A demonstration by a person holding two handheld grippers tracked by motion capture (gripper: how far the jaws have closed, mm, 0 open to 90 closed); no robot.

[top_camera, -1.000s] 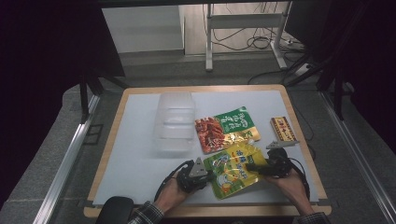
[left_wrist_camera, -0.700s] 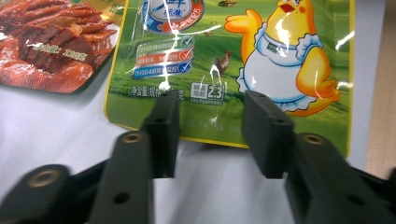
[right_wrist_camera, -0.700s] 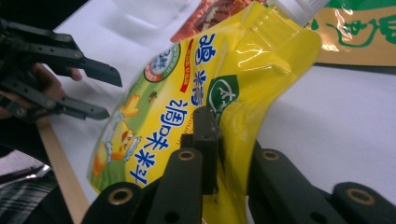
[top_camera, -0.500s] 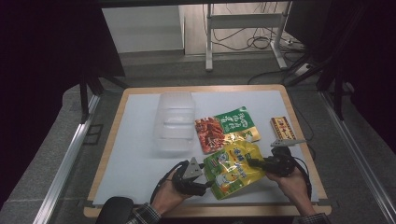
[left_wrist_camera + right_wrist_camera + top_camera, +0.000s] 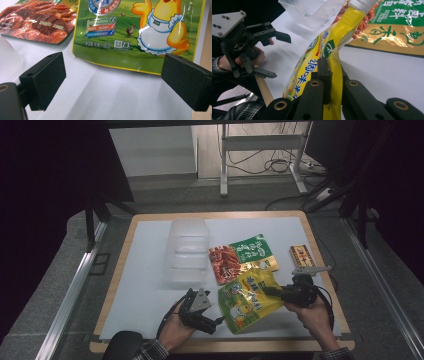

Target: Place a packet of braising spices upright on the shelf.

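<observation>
The right hand-held gripper (image 5: 272, 292) pinches the yellow pouch (image 5: 247, 297) edge; the left hand-held gripper (image 5: 218, 324), palm-up, gapes wide beside it.

Wood-edged counter (image 5: 150, 217) under a white mat (image 5: 140, 285). On the mat: clear plastic container (image 5: 187, 251) left of centre, red-and-green snack pouch (image 5: 242, 256) just beside it, yellow chicken-print pouch (image 5: 247, 297) overlapping that pouch's near edge, small orange box (image 5: 301, 255) near the right edge.

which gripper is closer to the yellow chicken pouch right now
Right. The right gripper has its jaws shut on the yellow chicken pouch's edge. The left gripper sits open just off its other side, not touching.
</observation>
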